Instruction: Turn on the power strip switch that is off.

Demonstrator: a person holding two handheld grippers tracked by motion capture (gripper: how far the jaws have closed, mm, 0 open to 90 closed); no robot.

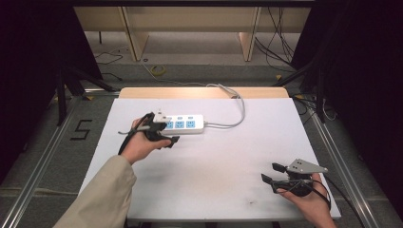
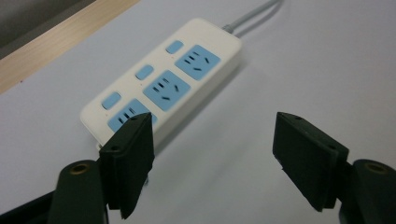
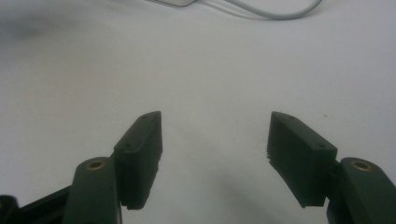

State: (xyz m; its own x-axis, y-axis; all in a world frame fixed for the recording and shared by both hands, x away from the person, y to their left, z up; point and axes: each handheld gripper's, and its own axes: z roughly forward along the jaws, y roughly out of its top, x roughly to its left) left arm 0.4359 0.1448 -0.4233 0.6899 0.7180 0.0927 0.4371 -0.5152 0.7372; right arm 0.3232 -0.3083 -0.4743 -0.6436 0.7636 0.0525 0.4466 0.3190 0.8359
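Observation:
A white power strip (image 1: 183,124) with three blue sockets lies on the far left part of the white table (image 1: 214,171). Its grey cable (image 1: 240,111) curves off to the right and back. My left gripper (image 1: 167,133) hovers at the strip's near left end, open, with nothing between its jaws. In the left gripper view the strip (image 2: 163,88) sits just beyond the open gripper (image 2: 215,123), whose left fingertip (image 2: 135,135) overlaps the nearest socket. My right gripper (image 1: 270,172) rests open near the table's front right corner. The right gripper view has bare table between the open jaws of that gripper (image 3: 215,116).
The table's far edge is a bare wooden strip (image 1: 204,92). On the floor beyond it lie loose cables (image 1: 159,70) between wooden furniture legs (image 1: 135,38). A "5" marking (image 1: 81,129) is on the floor at left. Metal rails (image 1: 332,152) run along both sides of the table.

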